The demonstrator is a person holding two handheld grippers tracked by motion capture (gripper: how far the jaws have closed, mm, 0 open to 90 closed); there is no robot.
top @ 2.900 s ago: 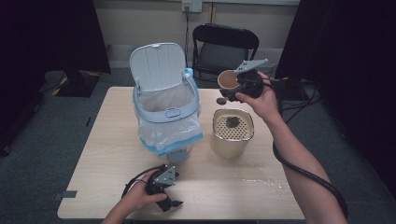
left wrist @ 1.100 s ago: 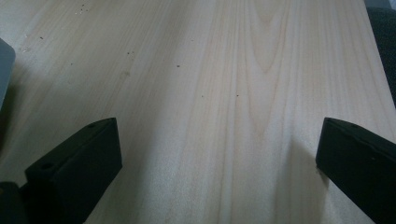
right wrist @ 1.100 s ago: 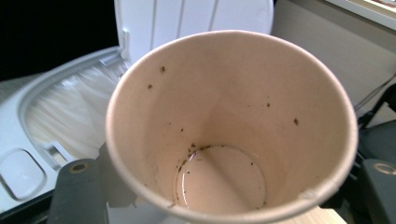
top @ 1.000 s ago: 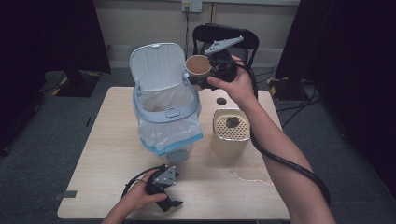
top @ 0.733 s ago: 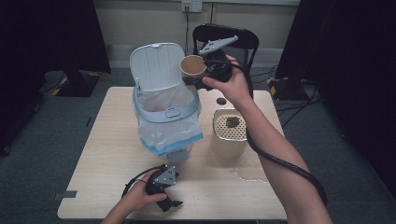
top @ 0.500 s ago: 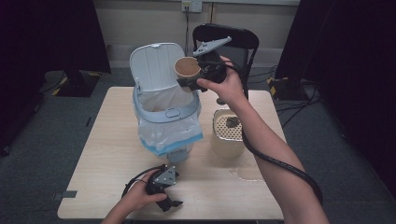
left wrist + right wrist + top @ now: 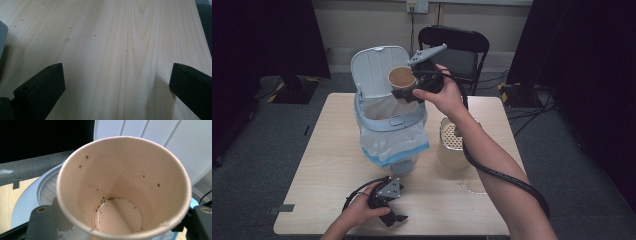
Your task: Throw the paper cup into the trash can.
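A brown paper cup (image 7: 402, 77) hangs tilted over the mouth of a grey bin (image 7: 388, 120) that has a clear bag liner and a raised lid (image 7: 374, 65). My right gripper (image 7: 411, 89) is shut on the cup's lower wall. In the right gripper view the cup (image 7: 122, 187) shows a wet bottom and dark specks inside, with the bin rim (image 7: 30, 202) beneath it. My left gripper (image 7: 388, 201) rests near the table's front edge. It stands open (image 7: 115, 87), with bare wood between the jaws.
A beige canister (image 7: 452, 145) with a perforated top stands right of the bin, under my right forearm. A wet patch (image 7: 472, 185) lies on the table (image 7: 322, 150) in front of it. A black folding chair (image 7: 462, 47) stands behind the table.
My right hand has carried the cup leftward from above the canister to over the bin's opening, tipping it further. The left gripper has not moved.
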